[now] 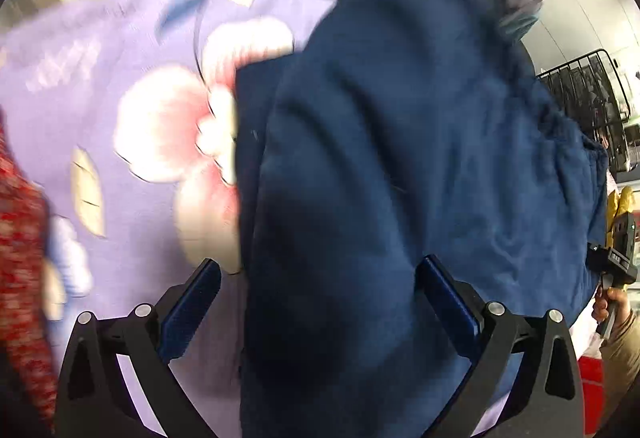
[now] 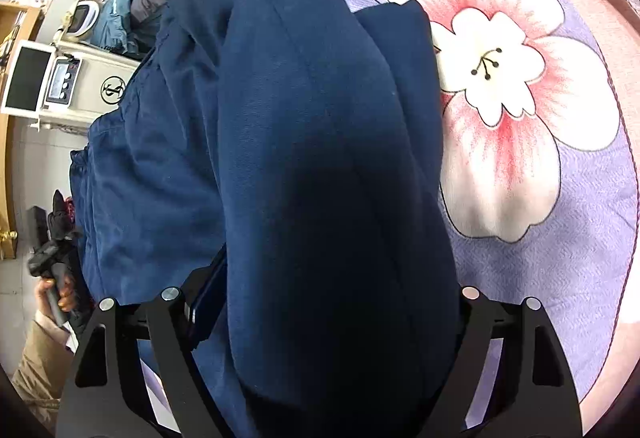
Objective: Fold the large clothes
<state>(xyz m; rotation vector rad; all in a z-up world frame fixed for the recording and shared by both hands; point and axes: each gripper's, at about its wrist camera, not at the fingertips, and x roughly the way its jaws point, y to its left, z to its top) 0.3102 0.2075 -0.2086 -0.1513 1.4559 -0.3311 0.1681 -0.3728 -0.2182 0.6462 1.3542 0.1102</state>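
Navy trousers lie doubled beside the bedspread's flower; both grippers gape astride them, clamping nothing; next, grip for another fold.

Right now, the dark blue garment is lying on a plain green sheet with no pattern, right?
Not quite. The dark blue garment does lie on a sheet, but the sheet is lilac with big pink-and-white flowers, as the right wrist view shows clearly.

A plain navy-blue cloth garment is seen on a lilac bedsheet printed with large pink-and-white flowers; beside the garment, cream leaves are printed.
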